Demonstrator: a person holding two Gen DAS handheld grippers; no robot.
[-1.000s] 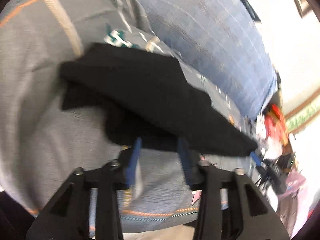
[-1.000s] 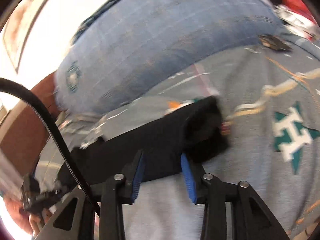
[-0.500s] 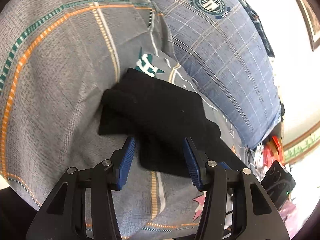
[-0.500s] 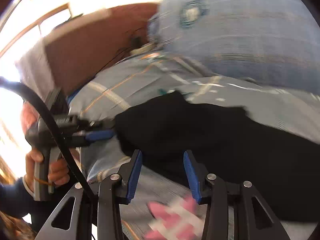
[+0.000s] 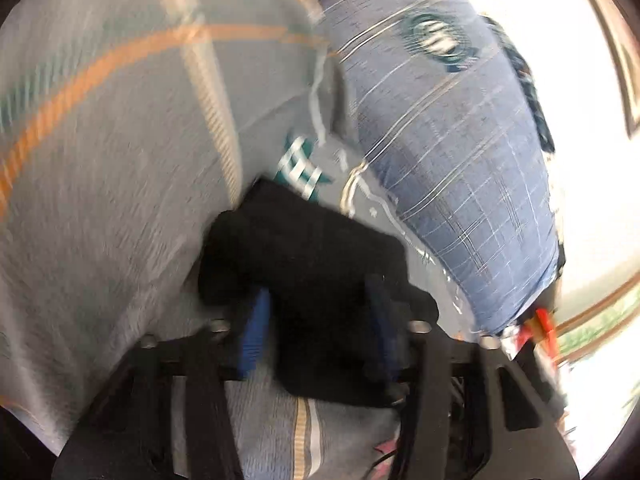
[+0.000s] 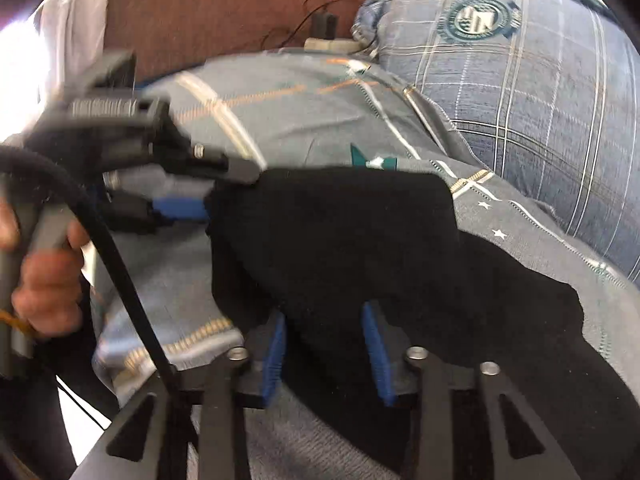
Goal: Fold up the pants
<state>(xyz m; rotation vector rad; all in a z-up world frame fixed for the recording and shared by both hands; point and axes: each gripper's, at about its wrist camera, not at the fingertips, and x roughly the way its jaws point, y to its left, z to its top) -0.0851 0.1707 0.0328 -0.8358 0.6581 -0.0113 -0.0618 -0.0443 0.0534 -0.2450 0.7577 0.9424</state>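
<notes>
Left wrist view, blurry: the black pants (image 5: 308,276) lie bunched on the gray bedsheet (image 5: 120,200), just below the blue pillow (image 5: 460,168). The left gripper (image 5: 316,332) is spread wide with the pants between its fingers.

Right wrist view: the pants (image 6: 360,248) lie spread out on the bedsheet (image 6: 304,120). The right gripper (image 6: 326,352) is spread wide over their near edge.

grey plaid bedsheet (image 6: 320,120) | blue plaid pillow (image 6: 540,92) | brown headboard (image 6: 224,4)

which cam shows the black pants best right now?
Right wrist: the black pants are sharper and spread wide across the bedspread. The left wrist view shows only a blurred bunched end between the left gripper fingers.
</notes>
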